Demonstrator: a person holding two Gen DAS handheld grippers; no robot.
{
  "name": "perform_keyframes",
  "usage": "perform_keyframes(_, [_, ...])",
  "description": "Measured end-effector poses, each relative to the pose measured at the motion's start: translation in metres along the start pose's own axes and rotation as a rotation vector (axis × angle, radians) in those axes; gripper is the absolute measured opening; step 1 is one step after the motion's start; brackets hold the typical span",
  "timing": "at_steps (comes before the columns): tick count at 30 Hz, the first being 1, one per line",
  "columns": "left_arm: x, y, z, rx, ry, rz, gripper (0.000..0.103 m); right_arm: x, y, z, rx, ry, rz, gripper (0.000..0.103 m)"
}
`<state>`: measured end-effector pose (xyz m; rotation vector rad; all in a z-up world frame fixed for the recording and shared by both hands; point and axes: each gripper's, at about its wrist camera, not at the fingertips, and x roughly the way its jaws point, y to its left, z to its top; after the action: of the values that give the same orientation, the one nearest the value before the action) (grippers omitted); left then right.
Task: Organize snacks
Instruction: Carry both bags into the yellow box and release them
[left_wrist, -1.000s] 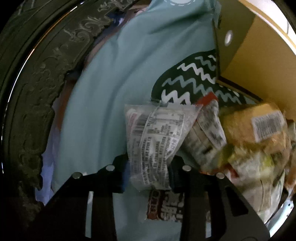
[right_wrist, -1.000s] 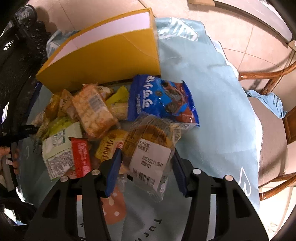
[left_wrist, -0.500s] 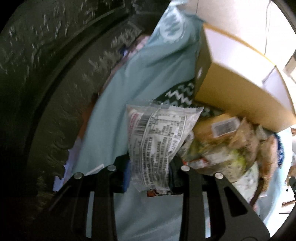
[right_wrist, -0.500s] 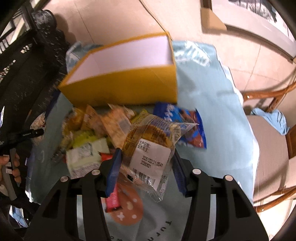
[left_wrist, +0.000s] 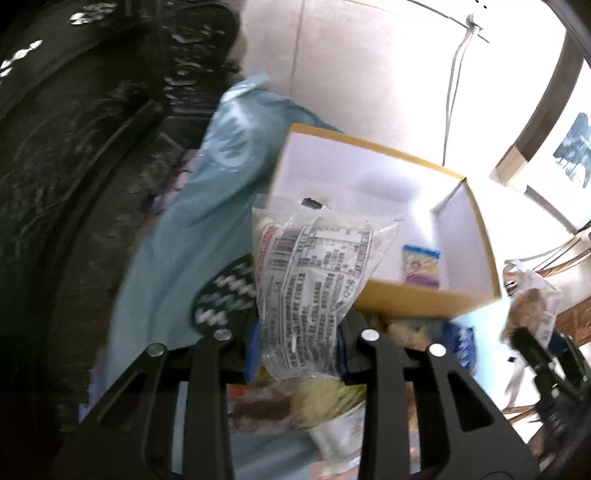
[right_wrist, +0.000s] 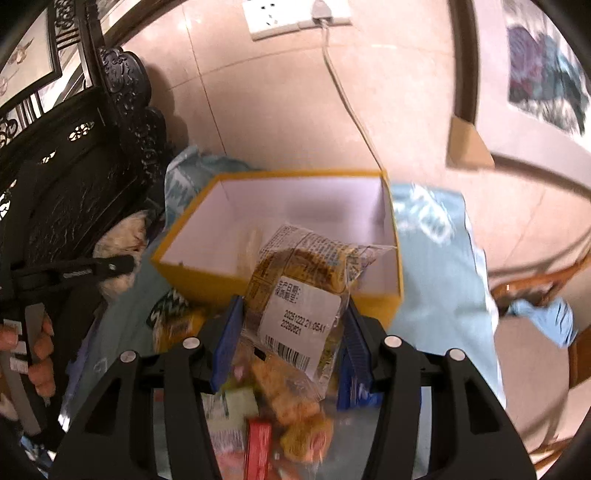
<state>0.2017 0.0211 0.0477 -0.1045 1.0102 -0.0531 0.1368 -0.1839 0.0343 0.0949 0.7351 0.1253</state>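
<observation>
My left gripper (left_wrist: 295, 350) is shut on a clear snack packet with a printed label (left_wrist: 310, 280), held up in front of the open yellow box (left_wrist: 413, 299). One small blue snack pack (left_wrist: 421, 264) lies inside the box. My right gripper (right_wrist: 288, 343) is shut on a clear packet of brown pastry with a white date sticker (right_wrist: 299, 291), held above the near wall of the same yellow box (right_wrist: 207, 273). A pile of loose snacks (right_wrist: 280, 413) lies on the light blue cloth (right_wrist: 439, 280) below both grippers.
A dark carved wooden chair (right_wrist: 85, 184) stands at the left. A wall socket with a cable (right_wrist: 291, 18) is behind the box. A wooden chair with a blue rag (right_wrist: 546, 314) is at the right. The other gripper shows in each view (left_wrist: 535, 354), (right_wrist: 74, 269).
Both grippers have risen from the snack pile with their packets and tilted up toward the box, whose white inside now shows.
</observation>
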Motion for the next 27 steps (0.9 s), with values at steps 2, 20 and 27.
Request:
perform_keyframes(2, [0.011, -0.011, 0.006, 0.001, 0.014, -0.003, 0.03, 0.015, 0.005, 0.006, -0.007, 0.006, -0.003, 0.053])
perform_keyframes(20, [0.087, -0.053, 0.063, 0.079, 0.058, 0.108, 0.064, 0.115, -0.013, 0.069, 0.027, 0.178, 0.005, 0.067])
perform_keyframes(27, [0.079, -0.057, 0.06, 0.107, -0.012, 0.188, 0.097, 0.11, -0.015, 0.064, 0.055, 0.179, -0.025, 0.083])
